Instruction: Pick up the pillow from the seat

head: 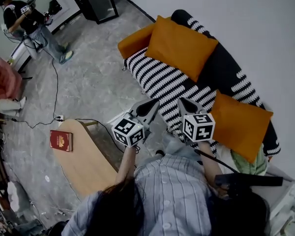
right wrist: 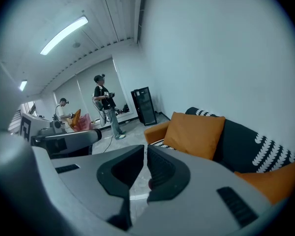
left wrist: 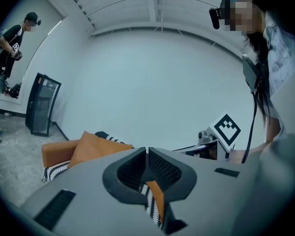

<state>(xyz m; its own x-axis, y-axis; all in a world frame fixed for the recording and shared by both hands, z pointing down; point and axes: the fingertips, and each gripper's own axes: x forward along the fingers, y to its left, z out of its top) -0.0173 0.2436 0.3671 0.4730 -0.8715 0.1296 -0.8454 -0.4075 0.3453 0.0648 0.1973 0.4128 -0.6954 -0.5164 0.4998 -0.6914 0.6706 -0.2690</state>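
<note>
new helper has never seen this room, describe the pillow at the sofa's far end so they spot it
Find the sofa with the black-and-white striped seat along the white wall. At its end by the orange armrest, an orange pillow leans on the black backrest. The second orange pillow sits at the opposite end, away from that armrest.

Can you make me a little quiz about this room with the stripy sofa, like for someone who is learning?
1. How many orange pillows are on the sofa?
2. True or false: the left gripper has a pillow between its fingers.
3. What lies on the wooden table? A: a red book. B: a cup. C: a shoe.
Key: 1. Two. 2. False; its fingers are shut on nothing. 3. A.
</note>
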